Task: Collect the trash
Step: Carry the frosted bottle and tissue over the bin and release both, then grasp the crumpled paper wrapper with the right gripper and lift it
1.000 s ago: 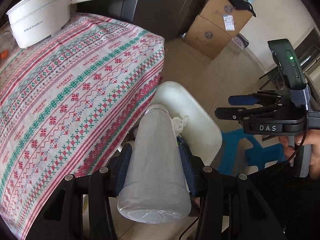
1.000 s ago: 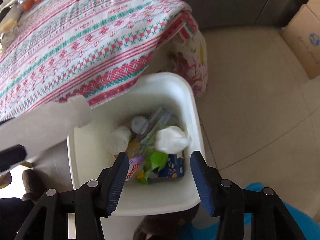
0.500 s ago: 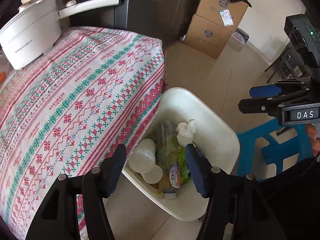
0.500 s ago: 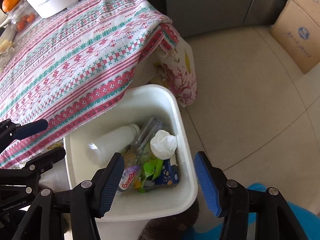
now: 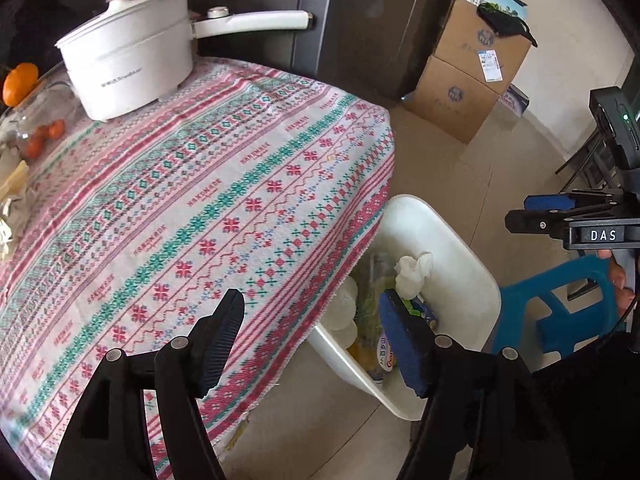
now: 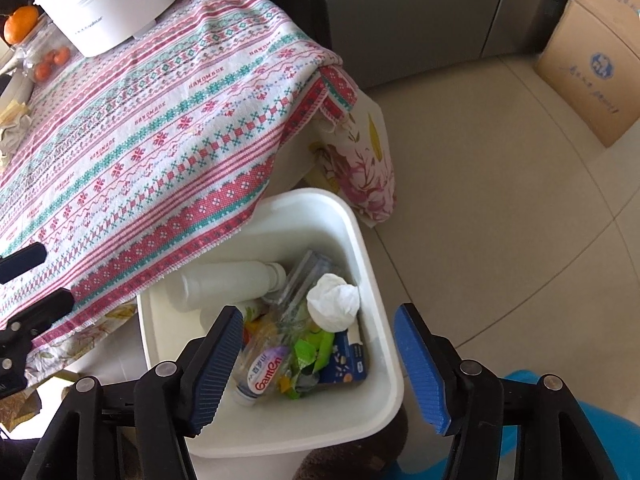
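Now white bin [image 6: 372,264] holds white bottle [image 6: 224,284], tissue wad [image 6: 332,306], wrappers; both tools opening, empty.

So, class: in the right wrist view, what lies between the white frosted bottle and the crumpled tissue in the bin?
A clear plastic container, tilted, lies between the white bottle and the tissue inside the bin.

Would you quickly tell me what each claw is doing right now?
Left claw: empty, jaws opening.
Right claw: empty, jaws opening, above the bin.
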`<action>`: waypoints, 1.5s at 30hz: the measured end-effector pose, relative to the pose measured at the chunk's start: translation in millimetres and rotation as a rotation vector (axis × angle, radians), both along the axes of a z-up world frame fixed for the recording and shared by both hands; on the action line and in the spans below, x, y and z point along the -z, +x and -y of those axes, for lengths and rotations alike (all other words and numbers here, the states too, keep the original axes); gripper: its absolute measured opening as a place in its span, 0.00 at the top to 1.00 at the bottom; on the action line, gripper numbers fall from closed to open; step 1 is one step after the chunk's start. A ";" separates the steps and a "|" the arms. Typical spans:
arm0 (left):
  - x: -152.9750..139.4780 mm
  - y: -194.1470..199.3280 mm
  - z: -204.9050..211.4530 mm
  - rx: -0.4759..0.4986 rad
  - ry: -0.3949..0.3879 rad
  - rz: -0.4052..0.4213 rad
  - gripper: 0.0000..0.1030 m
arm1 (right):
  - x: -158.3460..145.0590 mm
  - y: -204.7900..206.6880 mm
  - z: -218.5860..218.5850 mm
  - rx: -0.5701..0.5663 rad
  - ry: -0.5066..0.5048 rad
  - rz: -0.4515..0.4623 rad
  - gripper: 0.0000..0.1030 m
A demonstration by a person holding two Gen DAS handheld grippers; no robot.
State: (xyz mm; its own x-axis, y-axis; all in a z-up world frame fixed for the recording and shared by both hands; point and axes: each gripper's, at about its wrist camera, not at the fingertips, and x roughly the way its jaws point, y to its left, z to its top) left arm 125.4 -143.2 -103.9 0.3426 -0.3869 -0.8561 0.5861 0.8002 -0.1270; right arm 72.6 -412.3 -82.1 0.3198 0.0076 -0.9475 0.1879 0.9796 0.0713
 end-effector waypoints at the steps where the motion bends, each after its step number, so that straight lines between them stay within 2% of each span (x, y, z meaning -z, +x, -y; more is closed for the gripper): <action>1: -2.4 1.3 -6.4 -0.015 0.000 0.005 0.28 | -1.2 0.9 -1.5 0.001 -0.001 0.005 0.35; 12: -16.9 21.1 -89.4 -0.220 0.001 0.032 0.24 | -15.4 17.5 -42.2 -0.047 -0.019 0.068 0.29; 21: -26.0 40.5 -177.9 -0.462 -0.030 0.043 0.25 | -19.9 40.0 -104.0 -0.120 -0.020 0.111 0.26; 31: -37.3 33.7 -287.1 -0.658 -0.019 0.111 0.25 | -22.0 75.1 -202.2 -0.249 0.005 0.210 0.23; 40: -32.5 12.7 -353.9 -0.721 0.033 0.149 0.24 | -9.4 129.0 -303.8 -0.339 0.020 0.343 0.19; 45: -30.8 3.4 -388.1 -0.773 0.045 0.156 0.24 | 13.6 170.0 -368.2 -0.391 0.076 0.359 0.18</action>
State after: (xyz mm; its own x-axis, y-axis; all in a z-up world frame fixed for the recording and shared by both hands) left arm 128.8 244.9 -73.1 0.6175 0.0442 -0.7854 -0.1304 0.9904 -0.0468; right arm 242.6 -44.1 -95.8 0.5833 0.2553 -0.7711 -0.2389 0.9612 0.1375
